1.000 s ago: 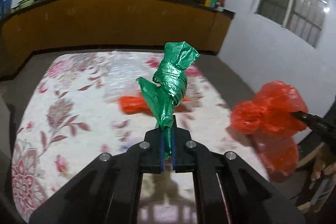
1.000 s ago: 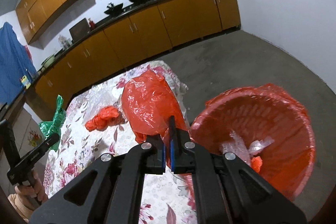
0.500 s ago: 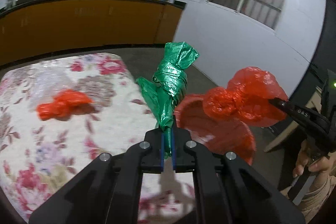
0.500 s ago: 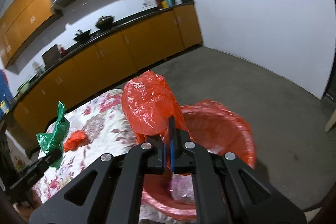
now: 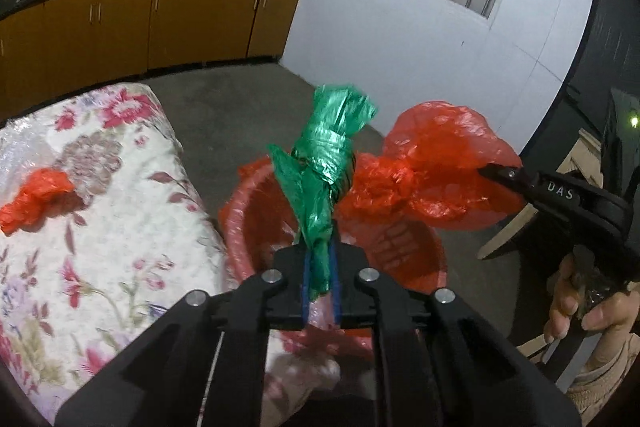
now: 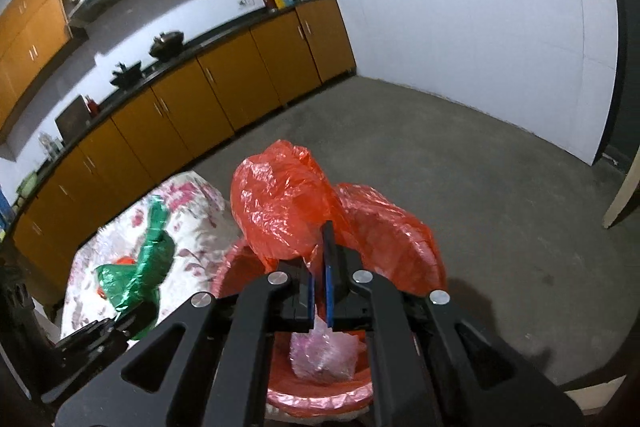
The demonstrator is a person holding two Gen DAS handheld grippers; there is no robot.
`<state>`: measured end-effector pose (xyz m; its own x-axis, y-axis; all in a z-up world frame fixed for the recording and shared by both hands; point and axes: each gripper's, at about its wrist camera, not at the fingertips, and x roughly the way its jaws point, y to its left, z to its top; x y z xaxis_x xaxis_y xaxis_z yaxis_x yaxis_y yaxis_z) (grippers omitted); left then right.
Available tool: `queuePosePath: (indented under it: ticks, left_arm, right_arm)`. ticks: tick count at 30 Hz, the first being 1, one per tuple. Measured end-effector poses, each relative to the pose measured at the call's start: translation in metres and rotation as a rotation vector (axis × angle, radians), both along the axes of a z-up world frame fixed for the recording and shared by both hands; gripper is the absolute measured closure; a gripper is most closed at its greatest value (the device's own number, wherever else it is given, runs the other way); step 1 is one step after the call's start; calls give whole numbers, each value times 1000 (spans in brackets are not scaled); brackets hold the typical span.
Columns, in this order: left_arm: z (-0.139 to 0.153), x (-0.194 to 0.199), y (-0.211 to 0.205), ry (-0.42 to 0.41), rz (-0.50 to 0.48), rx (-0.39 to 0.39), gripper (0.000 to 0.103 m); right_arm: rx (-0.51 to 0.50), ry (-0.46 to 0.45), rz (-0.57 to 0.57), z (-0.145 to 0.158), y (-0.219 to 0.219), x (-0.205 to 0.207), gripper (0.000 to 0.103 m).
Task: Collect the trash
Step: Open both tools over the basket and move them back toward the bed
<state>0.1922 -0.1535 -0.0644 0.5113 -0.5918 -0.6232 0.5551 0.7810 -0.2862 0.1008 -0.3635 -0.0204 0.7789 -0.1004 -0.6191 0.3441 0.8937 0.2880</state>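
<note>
a: green bag (image 5: pixel 324 167) stands up between the left gripper (image 5: pixel 320 279)'s opening jaws, above the red bin (image 5: pixel 256 227).

b: right gripper (image 6: pixel 319 291) clenches the red bag (image 6: pixel 280 203); only its view shows clear wrap (image 6: pixel 324 355) inside.
</note>
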Motion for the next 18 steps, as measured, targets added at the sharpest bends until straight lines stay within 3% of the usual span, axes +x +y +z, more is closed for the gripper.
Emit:
queuePosePath:
  ticks: [3, 5, 7, 18]
  left_arm:
    - [-12, 2, -9, 33, -9, 11, 75]
    - [-19, 4, -9, 52, -11, 15, 72]
    - [-25, 5, -6, 63, -3, 24, 72]
    - [-19, 5, 48, 6, 133, 55, 66]
  right_arm:
    - [12, 25, 7, -7, -1, 0, 80]
    - [14, 32, 9, -10, -1, -1, 63]
    - [15, 31, 12, -12, -2, -2, 55]
    - [-12, 9, 89, -5, 21, 11, 54]
